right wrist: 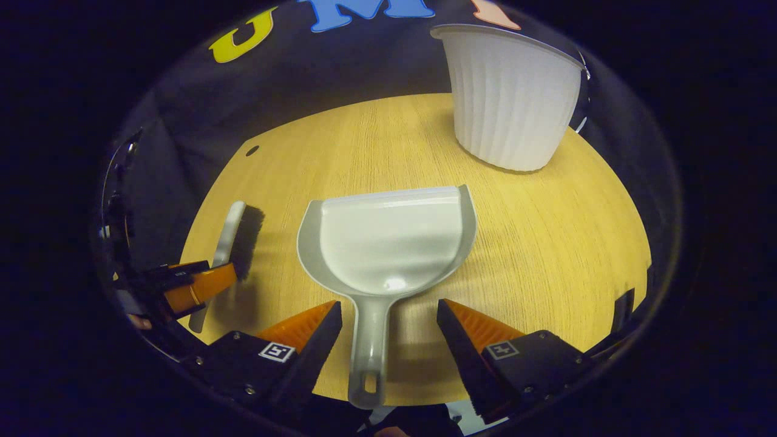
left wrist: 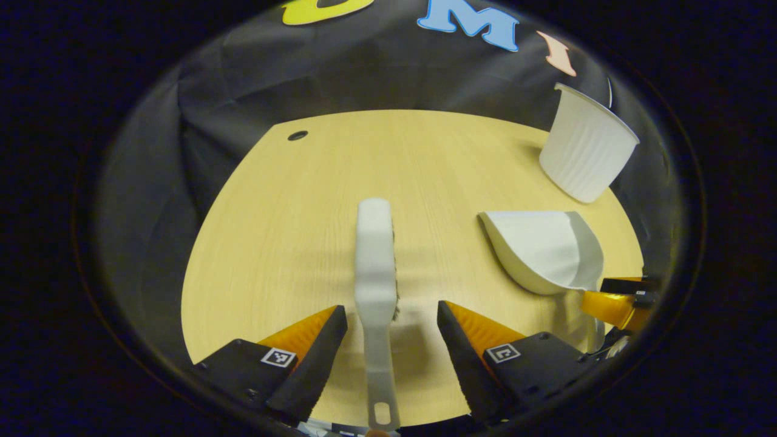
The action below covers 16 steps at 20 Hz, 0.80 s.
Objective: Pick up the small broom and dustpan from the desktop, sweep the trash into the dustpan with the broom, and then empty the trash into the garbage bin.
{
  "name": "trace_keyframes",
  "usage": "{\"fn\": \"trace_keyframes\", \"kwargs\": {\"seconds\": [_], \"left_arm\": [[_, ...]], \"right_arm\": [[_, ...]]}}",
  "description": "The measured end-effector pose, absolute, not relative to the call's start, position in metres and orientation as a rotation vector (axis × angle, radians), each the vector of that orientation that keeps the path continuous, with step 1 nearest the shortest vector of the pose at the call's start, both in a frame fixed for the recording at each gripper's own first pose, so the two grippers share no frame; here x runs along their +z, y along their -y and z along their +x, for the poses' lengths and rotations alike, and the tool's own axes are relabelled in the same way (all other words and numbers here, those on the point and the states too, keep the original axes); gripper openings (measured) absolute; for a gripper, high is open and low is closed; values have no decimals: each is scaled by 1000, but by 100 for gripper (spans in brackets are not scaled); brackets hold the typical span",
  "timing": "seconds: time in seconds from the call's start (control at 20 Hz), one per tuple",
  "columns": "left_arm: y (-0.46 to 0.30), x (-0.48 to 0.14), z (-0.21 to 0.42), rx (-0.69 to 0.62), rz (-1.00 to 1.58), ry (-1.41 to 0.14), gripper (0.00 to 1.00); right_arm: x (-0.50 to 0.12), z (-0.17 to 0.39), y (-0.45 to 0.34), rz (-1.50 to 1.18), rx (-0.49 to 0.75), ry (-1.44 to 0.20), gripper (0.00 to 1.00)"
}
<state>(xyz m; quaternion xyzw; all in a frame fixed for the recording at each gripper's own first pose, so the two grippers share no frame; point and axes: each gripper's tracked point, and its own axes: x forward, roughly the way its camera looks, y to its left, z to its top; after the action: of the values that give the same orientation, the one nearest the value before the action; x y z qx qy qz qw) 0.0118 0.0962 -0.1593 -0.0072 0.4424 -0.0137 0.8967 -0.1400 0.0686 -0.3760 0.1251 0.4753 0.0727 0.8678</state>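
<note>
A small white broom (left wrist: 375, 261) lies flat on the wooden table (left wrist: 291, 230), its handle pointing toward me. My left gripper (left wrist: 391, 306) is open and straddles that handle, with both fingers clear of it. A pale grey dustpan (right wrist: 388, 237) rests on the table (right wrist: 546, 243), mouth facing away. Its handle runs between the open fingers of my right gripper (right wrist: 388, 303), which do not touch it. The white ribbed garbage bin (right wrist: 513, 97) stands upright behind the dustpan. In the left gripper view the dustpan (left wrist: 546, 249) and bin (left wrist: 586, 145) lie to the right.
The right gripper (left wrist: 619, 300) shows at the dustpan's handle in the left gripper view. The left gripper (right wrist: 194, 285) shows beside the broom (right wrist: 234, 233) in the right gripper view. A small dark hole (left wrist: 297, 135) marks the table's far left corner. Black cloth surrounds the table.
</note>
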Motion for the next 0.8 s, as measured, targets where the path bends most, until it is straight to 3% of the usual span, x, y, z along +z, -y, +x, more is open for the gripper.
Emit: {"fn": "trace_keyframes", "kwargs": {"seconds": [0.3,0.4,0.45,0.6,0.65,0.8], "left_arm": [[-91,-97,31,21,-23,-637,100],[-88,-69,34,36,-39,-525,94],[-84,-57,36,39,-58,-472,100],[-77,-22,38,56,-103,-307,100],[-78,-10,38,67,-105,-255,94],[-72,29,34,77,-106,-102,96]], "right_arm": [[-308,-117,-39,201,135,-729,98],[-287,-110,-27,149,122,-607,98],[-275,-108,-22,132,119,-554,98],[-231,-104,-5,89,115,-389,98],[-222,-104,-2,76,113,-343,98],[-196,-104,9,41,114,-226,98]]}}
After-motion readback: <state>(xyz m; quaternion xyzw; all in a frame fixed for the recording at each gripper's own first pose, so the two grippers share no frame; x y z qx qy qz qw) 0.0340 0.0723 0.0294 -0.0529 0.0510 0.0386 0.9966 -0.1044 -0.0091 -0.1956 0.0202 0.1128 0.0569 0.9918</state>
